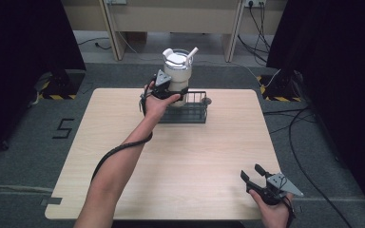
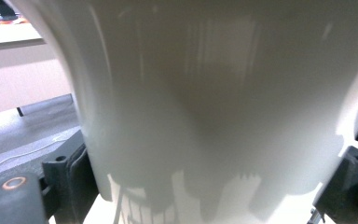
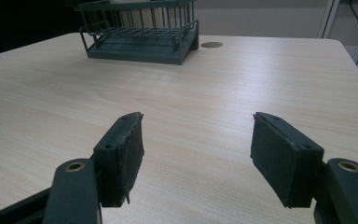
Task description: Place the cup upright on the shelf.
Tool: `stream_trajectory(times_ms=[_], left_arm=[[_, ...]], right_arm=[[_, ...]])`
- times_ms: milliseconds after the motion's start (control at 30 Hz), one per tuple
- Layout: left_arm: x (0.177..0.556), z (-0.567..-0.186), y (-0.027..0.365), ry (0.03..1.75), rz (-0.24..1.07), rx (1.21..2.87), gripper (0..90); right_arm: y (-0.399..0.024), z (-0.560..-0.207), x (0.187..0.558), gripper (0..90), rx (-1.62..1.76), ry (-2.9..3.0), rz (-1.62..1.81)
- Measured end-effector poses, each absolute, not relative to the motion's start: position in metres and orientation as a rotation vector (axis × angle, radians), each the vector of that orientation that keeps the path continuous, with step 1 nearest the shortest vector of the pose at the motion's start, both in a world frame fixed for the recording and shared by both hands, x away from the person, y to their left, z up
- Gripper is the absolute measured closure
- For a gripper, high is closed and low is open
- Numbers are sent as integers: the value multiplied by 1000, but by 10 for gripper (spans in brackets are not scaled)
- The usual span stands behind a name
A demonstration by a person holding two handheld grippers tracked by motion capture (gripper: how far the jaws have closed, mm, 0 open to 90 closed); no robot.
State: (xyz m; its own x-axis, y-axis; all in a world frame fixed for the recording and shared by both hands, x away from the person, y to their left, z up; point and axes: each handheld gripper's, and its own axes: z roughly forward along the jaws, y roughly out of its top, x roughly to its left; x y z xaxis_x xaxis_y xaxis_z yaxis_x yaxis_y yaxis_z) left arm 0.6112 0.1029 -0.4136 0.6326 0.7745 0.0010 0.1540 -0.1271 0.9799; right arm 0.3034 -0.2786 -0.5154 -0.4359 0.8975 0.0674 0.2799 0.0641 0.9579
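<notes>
High view: my left tongs [image 1: 167, 90] grip the white tumbler [image 1: 177, 71] over the rack [image 1: 190, 114] at the surface's [image 1: 171, 166] far side; my right tongs [image 1: 254, 173] hover near the front corner, jaws spread. Left gripper view: the tumbler [image 2: 214, 116] sits clamped between both jaws. Right gripper view: right tongs [image 3: 198, 154] gape wide, holding nothing, the rack [image 3: 140, 32] well ahead.

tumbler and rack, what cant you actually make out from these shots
- Base of the white tumbler: high view, hidden by the left gripper and hand, so whether it rests in the wire rack or hangs above it is unclear.
- Tumbler's lid and base: left gripper view, cut off by the frame edges; the wall is blurred.
- Rack's top: right gripper view, cut off by the upper edge.
</notes>
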Motion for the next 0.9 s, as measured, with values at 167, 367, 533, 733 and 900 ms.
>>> stream_trajectory(times_ms=[167,367,533,733,900], left_arm=[[612,-418,103,787,634,1647,109],[612,-425,102,800,628,1660,109],[613,-430,103,815,624,1664,109],[614,-437,103,835,621,1674,109],[614,-438,103,837,620,1684,109]], right_arm=[[-279,-516,304,348,1174,1773,1392],[-279,-515,304,348,1177,1774,1391],[-279,-516,304,348,1175,1775,1391],[-279,-515,303,348,1176,1775,1392],[-279,-515,304,348,1176,1776,1392]])
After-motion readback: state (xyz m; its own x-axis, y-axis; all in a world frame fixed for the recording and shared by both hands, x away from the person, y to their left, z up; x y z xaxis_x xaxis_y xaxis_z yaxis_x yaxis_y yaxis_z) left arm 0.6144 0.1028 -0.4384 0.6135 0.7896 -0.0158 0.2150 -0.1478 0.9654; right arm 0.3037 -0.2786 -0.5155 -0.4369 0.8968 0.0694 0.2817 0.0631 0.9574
